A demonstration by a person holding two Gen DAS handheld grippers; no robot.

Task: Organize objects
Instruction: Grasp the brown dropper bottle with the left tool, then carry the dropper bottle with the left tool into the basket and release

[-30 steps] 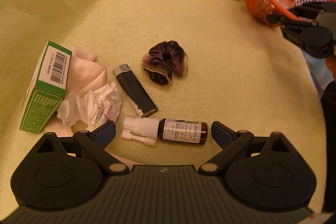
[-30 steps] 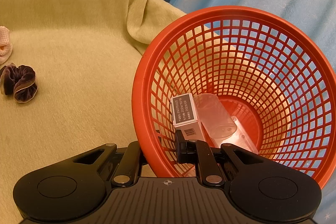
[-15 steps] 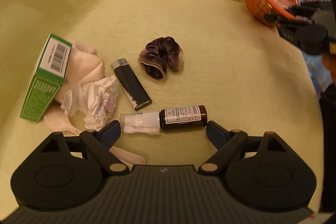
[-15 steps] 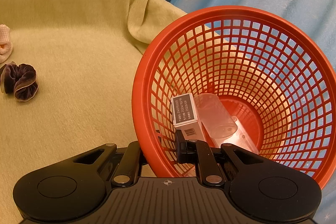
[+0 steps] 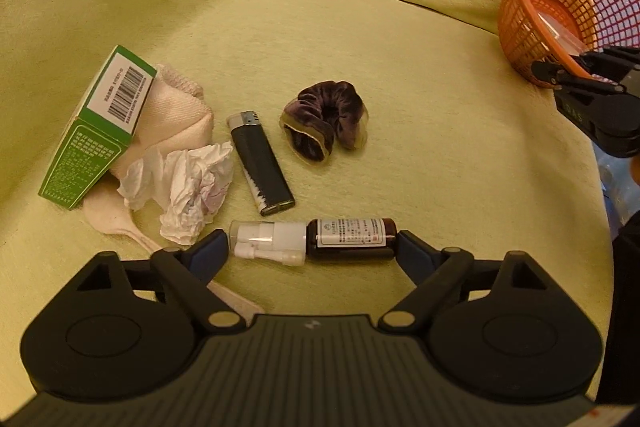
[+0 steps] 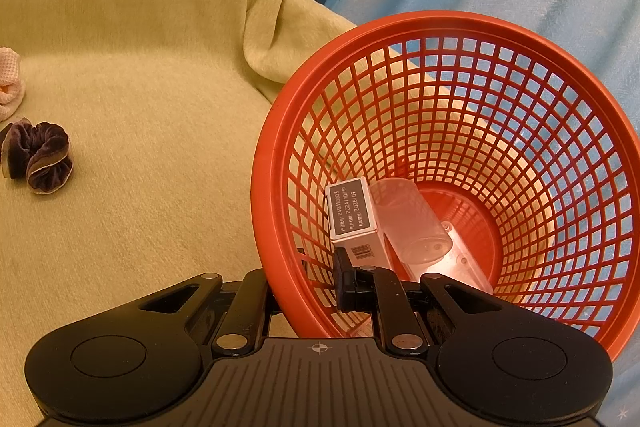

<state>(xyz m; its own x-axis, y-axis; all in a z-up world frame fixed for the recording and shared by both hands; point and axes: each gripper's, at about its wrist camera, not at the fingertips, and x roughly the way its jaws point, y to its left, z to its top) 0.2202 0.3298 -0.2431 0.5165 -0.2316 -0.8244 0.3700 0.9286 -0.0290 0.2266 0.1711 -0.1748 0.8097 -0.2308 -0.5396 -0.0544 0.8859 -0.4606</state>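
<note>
The left claw (image 5: pixel 308 251) is standing spread wide, its blue pads bracketing a small brown glass spray bottle (image 5: pixel 316 241) with a white label and a white plastic nozzle under a clear cap. The bottle is lying lengthwise between the pads; the right pad is just at the bottle's base, the left pad just beside the clear cap, and firm pressing cannot be confirmed. The jaws have closed in a little over the last second.

Everything is lying on a soft, napped yellow-green blanket (image 5: pixel 400 75). Just beyond the bottle, a glossy black lighter (image 5: pixel 260 163) with a metal head is lying at a slant. Left of the lighter are a crumpled white tissue (image 5: pixel 188 187), a waffle-weave pink cloth (image 5: pixel 176 119) and a green-and-white cardboard box (image 5: pixel 100 127) leaning on the cloth. Right of the lighter, a dark purple velvet scrunchie (image 5: pixel 326 125) is sitting apart, with bare blanket around it.

The right claw (image 6: pixel 304 287) is clenched on the near rim of a round orange plastic mesh basket (image 6: pixel 500 155), tilting it. Inside are lying a white carton (image 6: pixel 354 219) and a clear plastic piece (image 6: pixel 416 223).
</note>
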